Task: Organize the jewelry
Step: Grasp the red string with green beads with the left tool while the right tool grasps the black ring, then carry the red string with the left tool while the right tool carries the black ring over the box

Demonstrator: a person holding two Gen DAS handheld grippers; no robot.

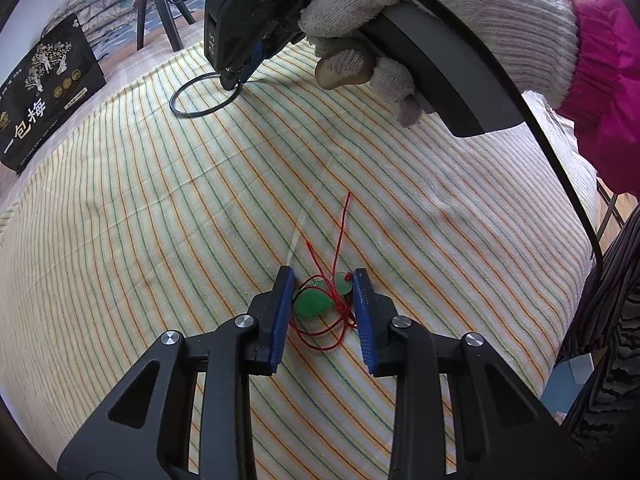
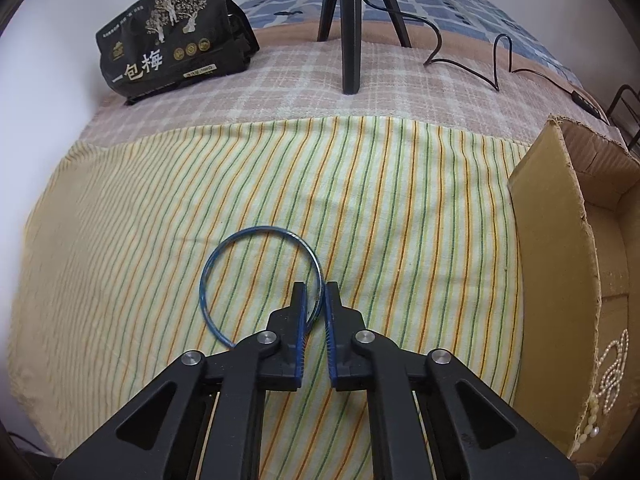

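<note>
The right tool (image 2: 315, 300) pinches the thin bangle (image 2: 256, 268); it could slip. The left tool (image 1: 322, 292), part-open, straddles the pendants (image 1: 312, 306), whose cord (image 1: 340, 240) could snag.

Striped cloth (image 2: 248, 184) over checked blanket (image 2: 280, 84); black snack bag (image 2: 168, 36) back left, tripod (image 2: 348, 20) and cable (image 2: 480, 64) behind.

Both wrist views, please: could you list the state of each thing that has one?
Left hand-held gripper: open around the pendants.
Right hand-held gripper: shut on the thin blue bangle.
Green jade pendants on red cord: lying tangled on the striped cloth.
Brown cardboard box: open, white pearl strand inside.
</note>
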